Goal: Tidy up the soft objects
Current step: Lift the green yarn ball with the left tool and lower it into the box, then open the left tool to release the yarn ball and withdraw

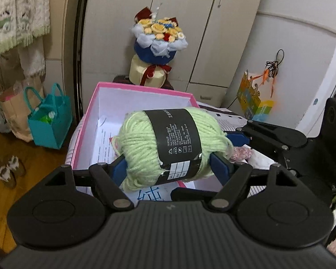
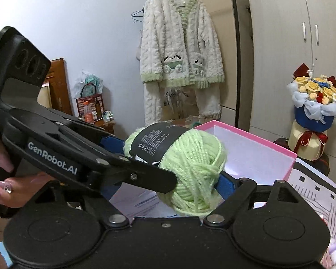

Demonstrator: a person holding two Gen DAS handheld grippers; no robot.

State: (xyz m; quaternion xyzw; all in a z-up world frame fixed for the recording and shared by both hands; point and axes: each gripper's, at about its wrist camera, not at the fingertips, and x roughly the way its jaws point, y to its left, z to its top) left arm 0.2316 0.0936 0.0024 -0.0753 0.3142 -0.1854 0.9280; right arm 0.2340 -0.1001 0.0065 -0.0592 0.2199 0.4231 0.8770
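Note:
A light green yarn skein [image 1: 168,148] with a black paper label is held above an open pink box [image 1: 143,89] with a white inside. My left gripper [image 1: 168,168] is shut on the skein, its blue pads pressing both sides. In the right wrist view the skein [image 2: 190,168] and the left gripper's black body [image 2: 78,148] fill the middle. My right gripper sits right behind the skein; one blue finger [image 2: 226,183] touches the yarn, the other is hidden behind the left gripper. The pink box [image 2: 253,134] stands behind it.
A flower bouquet [image 1: 159,35] on a cream box stands behind the pink box against white cabinets. A teal bag [image 1: 49,121] and slippers are on the wooden floor at left. A fluffy white cardigan [image 2: 179,51] hangs on a rail. Pink yarn [image 1: 242,153] lies right of the skein.

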